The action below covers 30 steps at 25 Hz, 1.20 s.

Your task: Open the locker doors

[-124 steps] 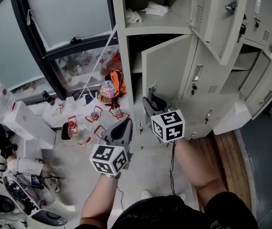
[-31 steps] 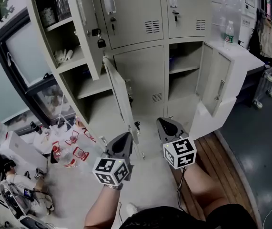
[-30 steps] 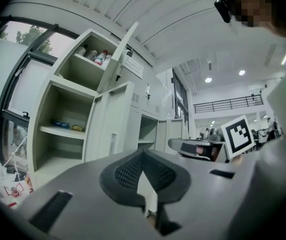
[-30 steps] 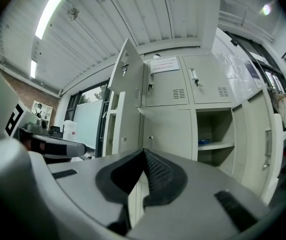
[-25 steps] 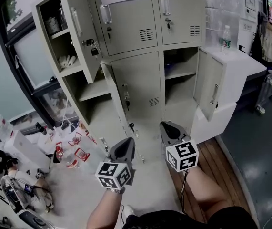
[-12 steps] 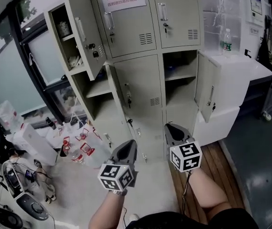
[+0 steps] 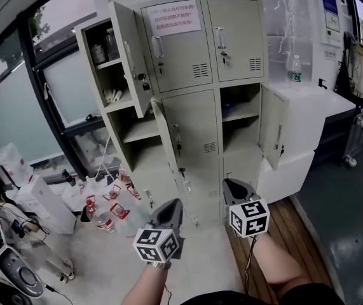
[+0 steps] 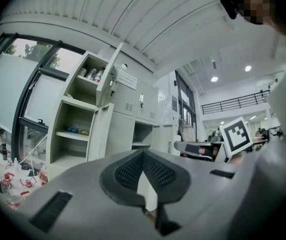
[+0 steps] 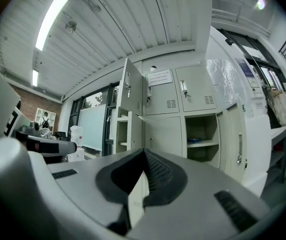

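The tall grey locker bank (image 7: 197,116) stands against the wall, straight ahead of the person and well apart from both tools. Three of its doors already hang open: the upper left door (image 7: 129,49), the middle left door (image 7: 167,138) and the middle right door (image 7: 271,132). The top middle door (image 7: 176,49), the top right door (image 7: 235,40) and the centre door (image 7: 197,129) are shut. The bottom row is partly masked, so its state is unclear. The left hand-held gripper (image 7: 170,207) and the right hand-held gripper (image 7: 233,186) point level, side by side, both clenched on nothing, probably carried so while the person stands back to pick the next door. Below lies a pale floor (image 7: 105,259) with a wooden strip (image 7: 299,224) at the right. A glazed wall (image 7: 22,107) closes the left side, a white tabletop (image 7: 324,100) adjoins the lockers, and a water bottle (image 7: 294,70) stands on it.
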Available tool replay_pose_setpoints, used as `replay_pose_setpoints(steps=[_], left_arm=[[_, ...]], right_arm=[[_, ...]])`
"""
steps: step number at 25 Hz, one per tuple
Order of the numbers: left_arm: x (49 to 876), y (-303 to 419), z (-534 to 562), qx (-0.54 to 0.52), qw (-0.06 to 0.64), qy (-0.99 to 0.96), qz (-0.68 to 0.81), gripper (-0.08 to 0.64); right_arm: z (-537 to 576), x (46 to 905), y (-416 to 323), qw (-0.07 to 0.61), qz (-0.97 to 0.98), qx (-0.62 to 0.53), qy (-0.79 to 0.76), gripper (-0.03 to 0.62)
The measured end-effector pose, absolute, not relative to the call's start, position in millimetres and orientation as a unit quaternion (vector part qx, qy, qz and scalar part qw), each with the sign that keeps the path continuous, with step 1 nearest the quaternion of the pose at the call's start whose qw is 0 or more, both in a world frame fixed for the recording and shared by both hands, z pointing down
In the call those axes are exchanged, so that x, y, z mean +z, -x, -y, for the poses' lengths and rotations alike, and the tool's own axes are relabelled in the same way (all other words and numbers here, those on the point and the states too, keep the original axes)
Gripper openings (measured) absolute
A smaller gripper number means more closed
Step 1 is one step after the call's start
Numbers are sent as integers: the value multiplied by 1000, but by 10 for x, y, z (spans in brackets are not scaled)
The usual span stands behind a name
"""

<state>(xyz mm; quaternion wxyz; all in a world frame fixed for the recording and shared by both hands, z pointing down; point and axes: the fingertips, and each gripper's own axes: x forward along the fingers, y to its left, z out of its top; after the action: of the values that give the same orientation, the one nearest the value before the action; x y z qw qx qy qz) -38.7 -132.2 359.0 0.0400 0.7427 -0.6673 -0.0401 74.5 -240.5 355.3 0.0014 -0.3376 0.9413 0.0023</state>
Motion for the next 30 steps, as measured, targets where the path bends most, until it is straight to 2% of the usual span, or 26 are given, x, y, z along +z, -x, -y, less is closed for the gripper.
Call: replay_pose_setpoints(steps=[16,30], left_arm=[[3783,565,36,-29,66,-768,636,-2],[3777,558,-341,-35,64,-775,628,-2]], right_arm=[[1017,3725,-828,-1,-919,-24,394,0],[549,3809,-908,-15,-913,-22,407,0]])
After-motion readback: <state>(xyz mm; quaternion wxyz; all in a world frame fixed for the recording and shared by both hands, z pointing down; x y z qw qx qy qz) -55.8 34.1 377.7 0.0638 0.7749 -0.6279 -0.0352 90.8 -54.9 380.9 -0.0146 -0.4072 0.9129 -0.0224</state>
